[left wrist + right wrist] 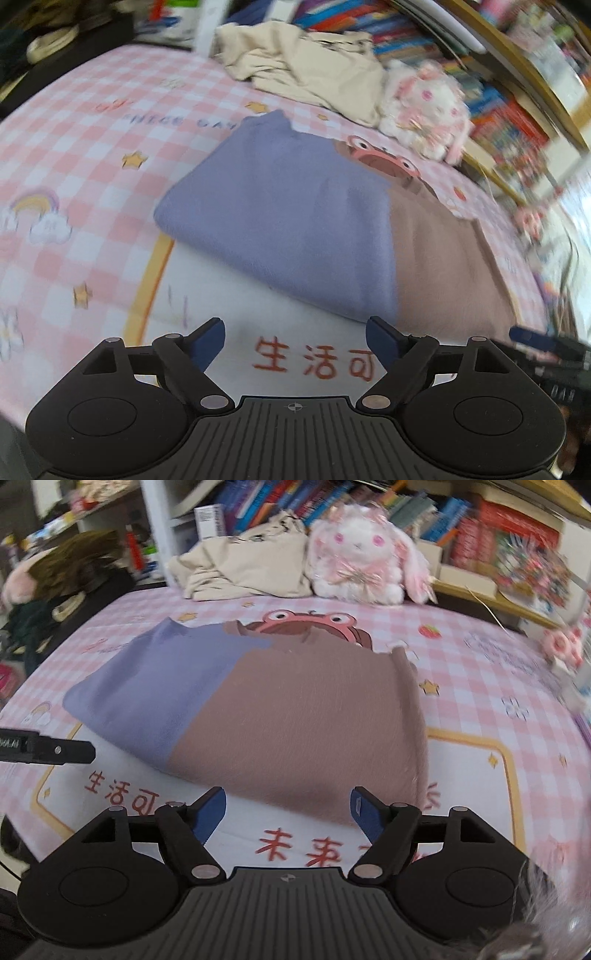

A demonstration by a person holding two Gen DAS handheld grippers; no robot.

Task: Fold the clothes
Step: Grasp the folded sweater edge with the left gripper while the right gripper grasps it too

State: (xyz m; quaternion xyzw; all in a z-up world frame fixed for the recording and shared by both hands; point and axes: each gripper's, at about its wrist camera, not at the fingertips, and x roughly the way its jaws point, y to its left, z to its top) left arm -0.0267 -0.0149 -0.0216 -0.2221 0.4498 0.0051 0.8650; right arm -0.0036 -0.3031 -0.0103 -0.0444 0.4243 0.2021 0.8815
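A folded garment, lavender on its left half [288, 221] [147, 698] and brown on its right half [443, 266] [303, 723], lies flat on the pink checked bedspread [74, 147] [480, 686]. My left gripper [295, 341] is open, hovering just short of the garment's near edge with nothing between its blue fingers. My right gripper [288, 814] is also open and empty, at the brown half's near edge. The left gripper's tip [70, 752] shows at the left edge of the right wrist view. A crumpled cream garment [306, 62] [243, 565] sits at the far side.
A white and pink plush rabbit [424, 107] [362, 565] sits beside the cream garment. Bookshelves [498, 74] [480, 528] packed with books run along the far and right sides. Dark bags and clutter [55, 587] lie off the bed's left edge.
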